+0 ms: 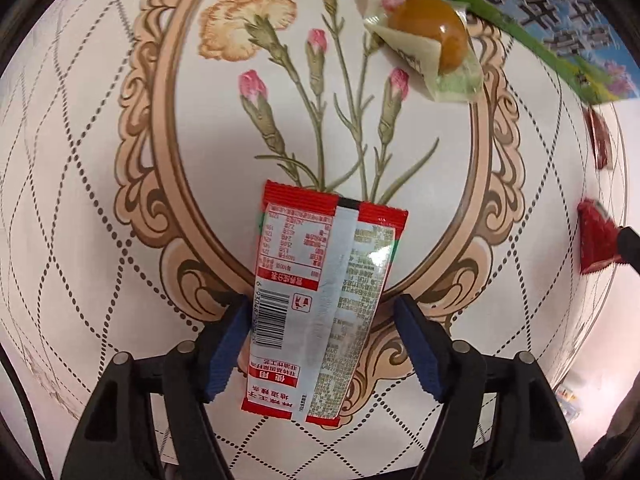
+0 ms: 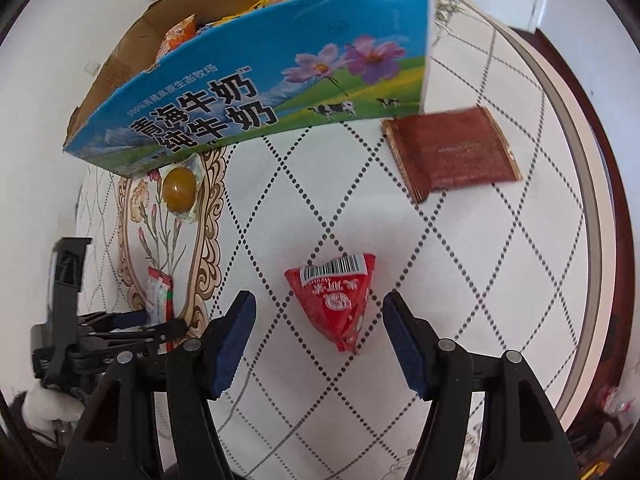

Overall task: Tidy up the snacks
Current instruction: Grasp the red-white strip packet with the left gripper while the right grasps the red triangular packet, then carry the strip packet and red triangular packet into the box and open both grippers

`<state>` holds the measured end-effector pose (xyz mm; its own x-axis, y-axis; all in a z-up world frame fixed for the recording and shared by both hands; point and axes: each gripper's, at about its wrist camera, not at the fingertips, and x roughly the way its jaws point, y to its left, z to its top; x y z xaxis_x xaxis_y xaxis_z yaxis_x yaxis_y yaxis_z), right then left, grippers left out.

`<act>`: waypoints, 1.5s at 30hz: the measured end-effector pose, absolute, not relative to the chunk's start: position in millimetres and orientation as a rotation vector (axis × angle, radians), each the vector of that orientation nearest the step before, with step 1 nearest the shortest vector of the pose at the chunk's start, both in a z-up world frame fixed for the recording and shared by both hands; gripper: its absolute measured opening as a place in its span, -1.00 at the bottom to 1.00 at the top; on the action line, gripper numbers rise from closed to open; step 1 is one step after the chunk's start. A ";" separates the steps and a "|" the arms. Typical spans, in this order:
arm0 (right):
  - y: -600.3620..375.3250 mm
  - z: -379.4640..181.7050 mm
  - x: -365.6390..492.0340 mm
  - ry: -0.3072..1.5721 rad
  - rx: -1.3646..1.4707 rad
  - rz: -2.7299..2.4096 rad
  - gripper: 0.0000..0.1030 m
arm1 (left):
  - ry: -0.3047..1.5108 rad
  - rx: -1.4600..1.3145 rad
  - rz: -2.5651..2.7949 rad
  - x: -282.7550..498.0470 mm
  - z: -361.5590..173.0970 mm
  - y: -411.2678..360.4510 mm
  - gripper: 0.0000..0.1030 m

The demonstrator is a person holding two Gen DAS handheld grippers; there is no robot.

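A long red and white snack packet (image 1: 320, 300) lies on the table between the open fingers of my left gripper (image 1: 320, 344); the left finger's blue pad (image 1: 228, 348) touches or nearly touches its edge. It also shows in the right wrist view (image 2: 160, 296). A red triangular packet (image 2: 340, 300) lies between the open fingers of my right gripper (image 2: 320, 344), untouched. It also shows in the left wrist view (image 1: 596, 240). A clear-wrapped orange jelly (image 1: 432, 36) (image 2: 180, 188) lies by the blue milk carton box (image 2: 260, 84) (image 1: 560, 12), which holds several snacks.
A brown flat packet (image 2: 452, 152) lies right of the box. The round table wears a white cloth with a floral oval print (image 1: 320, 120); its edge (image 2: 580, 184) curves along the right. The left gripper (image 2: 120, 328) shows at the lower left of the right wrist view.
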<state>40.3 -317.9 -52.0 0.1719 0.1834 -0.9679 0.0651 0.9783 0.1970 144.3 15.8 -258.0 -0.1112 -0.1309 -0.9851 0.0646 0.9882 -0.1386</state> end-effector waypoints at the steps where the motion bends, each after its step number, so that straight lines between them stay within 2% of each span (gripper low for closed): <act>1: -313.5 -51.4 40.8 1.382 0.157 0.090 0.32 | 1.669 -0.080 -0.144 144.7 -255.2 14.4 0.18; 2: -307.1 -52.4 41.4 1.369 0.097 0.092 0.12 | 1.666 -0.118 -0.132 155.8 -257.4 23.1 0.18; 3: -302.0 -54.1 41.7 1.366 0.052 0.095 -0.15 | 1.659 -0.178 -0.112 156.9 -255.7 29.4 0.18; 4: -297.5 -56.2 41.3 1.368 0.019 0.106 -0.21 | 1.653 -0.220 -0.096 158.1 -254.5 35.0 0.18; 7: -292.0 -59.4 39.0 1.378 -0.007 0.125 -0.24 | 1.639 -0.253 -0.119 156.5 -251.9 36.0 0.24; 10: -290.5 -59.2 38.0 1.384 0.012 0.143 -0.24 | 1.698 -0.046 -0.214 149.3 -262.3 12.2 0.44; 14: -289.0 -65.9 43.1 1.404 0.000 0.153 -0.24 | 1.667 -0.023 -0.184 145.0 -263.1 2.9 0.44; 15: -288.5 -67.6 43.8 1.407 -0.004 0.155 -0.24 | 1.649 -0.040 -0.171 144.6 -260.8 2.7 0.29; 16: -287.7 -69.4 44.5 1.412 -0.011 0.158 -0.24 | 1.635 -0.041 -0.158 142.3 -257.2 5.1 0.05; 19: -283.7 -72.2 45.0 1.414 -0.032 0.167 -0.25 | 1.616 -0.045 -0.153 132.2 -247.3 15.7 -0.07; 26: -279.1 -59.8 43.4 1.388 0.019 0.195 -0.31 | 1.566 -0.066 -0.172 133.1 -206.5 12.5 -0.09; 27: -279.1 -56.2 43.6 1.381 0.035 0.202 -0.36 | 1.556 -0.077 -0.178 133.1 -197.7 11.9 -0.09; 29: -279.4 -46.7 44.1 1.368 0.072 0.226 -0.66 | 1.533 -0.104 -0.210 132.5 -176.7 7.9 -0.09; 35: -280.8 -22.7 52.3 1.324 0.120 0.273 -0.65 | 1.438 -0.086 -0.291 147.6 -117.4 -9.0 -0.09; 38: -293.8 -29.7 58.6 1.347 0.179 0.246 -0.59 | 1.432 -0.052 -0.290 165.7 -113.7 -21.0 -0.09; 41: -302.5 -40.7 60.3 1.397 0.247 0.256 -0.22 | 1.468 -0.059 -0.285 174.4 -140.3 -31.4 -0.09; 43: -302.6 -47.4 58.1 1.420 0.265 0.276 0.10 | 1.495 -0.076 -0.277 176.7 -160.3 -28.9 -0.09; 44: -300.4 -53.4 57.0 1.442 0.254 0.282 0.19 | 1.508 -0.084 -0.274 174.5 -167.2 -24.2 -0.09; 45: -298.4 -58.3 55.2 1.453 0.246 0.282 0.19 | 1.522 -0.092 -0.270 176.8 -179.2 -25.5 -0.09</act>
